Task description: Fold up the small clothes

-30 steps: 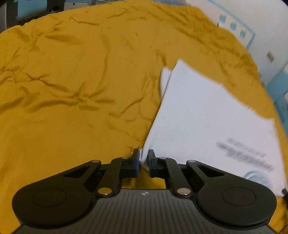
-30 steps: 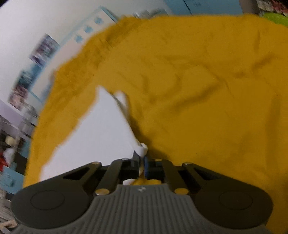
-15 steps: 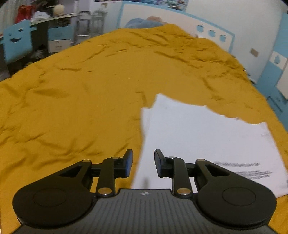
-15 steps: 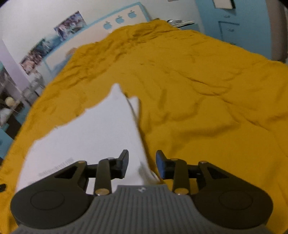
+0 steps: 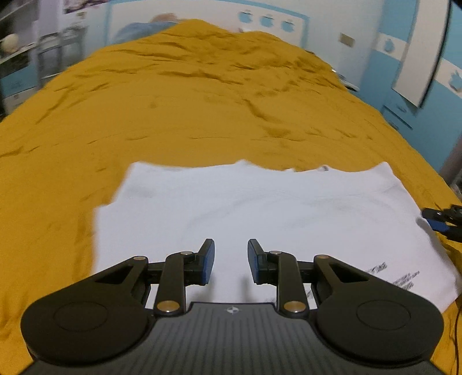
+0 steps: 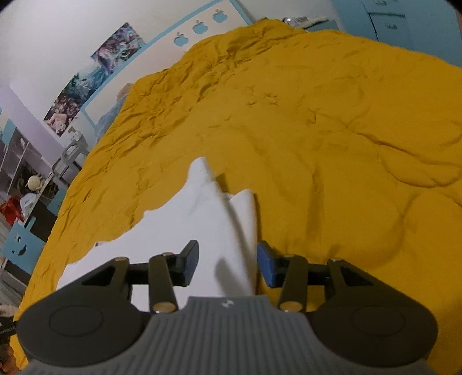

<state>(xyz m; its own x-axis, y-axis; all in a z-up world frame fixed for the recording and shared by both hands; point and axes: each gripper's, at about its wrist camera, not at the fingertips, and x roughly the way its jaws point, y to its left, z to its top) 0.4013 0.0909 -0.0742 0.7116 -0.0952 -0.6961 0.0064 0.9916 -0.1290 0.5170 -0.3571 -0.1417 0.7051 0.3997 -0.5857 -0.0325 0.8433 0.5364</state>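
A white T-shirt (image 5: 245, 207) lies folded flat on the mustard-yellow bed cover (image 5: 173, 109); grey print shows near its right corner. My left gripper (image 5: 229, 261) is open and empty, hovering over the shirt's near edge. My right gripper (image 6: 226, 264) is open and empty above the shirt's right edge (image 6: 202, 219), where a loose flap (image 6: 245, 207) sticks out. The right gripper's fingertips (image 5: 439, 220) show at the right edge of the left wrist view, beside the shirt.
The yellow cover (image 6: 317, 129) spreads wrinkled in all directions beyond the shirt. A white and blue wall (image 5: 274, 20) stands behind the bed. Shelves and a blue chair (image 6: 20, 239) stand off the bed's left side.
Both grippers were shut on the shirt's edge one second ago. They have opened, let go of the shirt and pulled back and up; the shirt now lies flat.
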